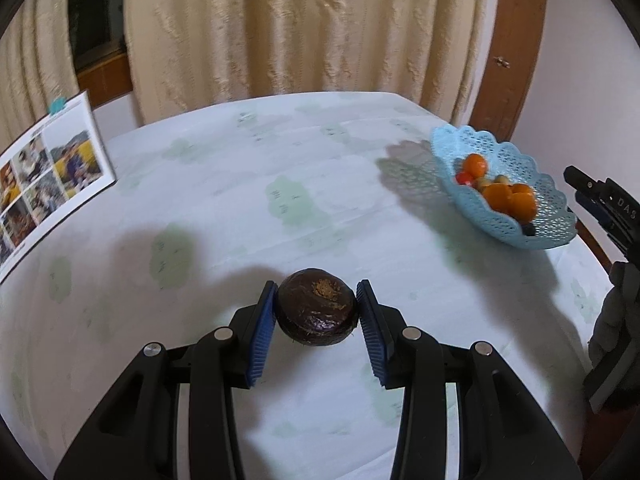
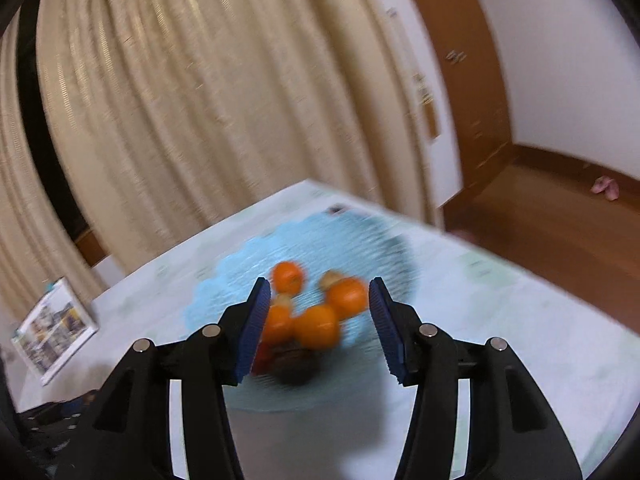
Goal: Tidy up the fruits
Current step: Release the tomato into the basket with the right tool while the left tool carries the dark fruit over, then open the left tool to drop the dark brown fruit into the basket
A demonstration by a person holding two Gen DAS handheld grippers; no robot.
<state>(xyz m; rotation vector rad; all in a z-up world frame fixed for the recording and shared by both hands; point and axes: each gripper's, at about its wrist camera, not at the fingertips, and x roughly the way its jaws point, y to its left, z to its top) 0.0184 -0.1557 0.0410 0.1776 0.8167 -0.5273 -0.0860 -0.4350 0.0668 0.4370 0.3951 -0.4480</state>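
Left claw (image 1: 317,312) clenched on dark round fruit (image 1: 316,312), right claw (image 2: 316,320) released above blue basket (image 1: 560,216); smooth rind could slip from pads in transit.

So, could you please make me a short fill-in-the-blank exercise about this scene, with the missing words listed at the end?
1. The left gripper is closed on a dark ____ fruit.
2. The blue basket stands on the ____.
3. Most of the fruits in the basket are ____ in colour.
4. The right gripper, above the basket, has its jaws ____, with nothing pressed between the pads.

Missing words: brown; table; orange; open
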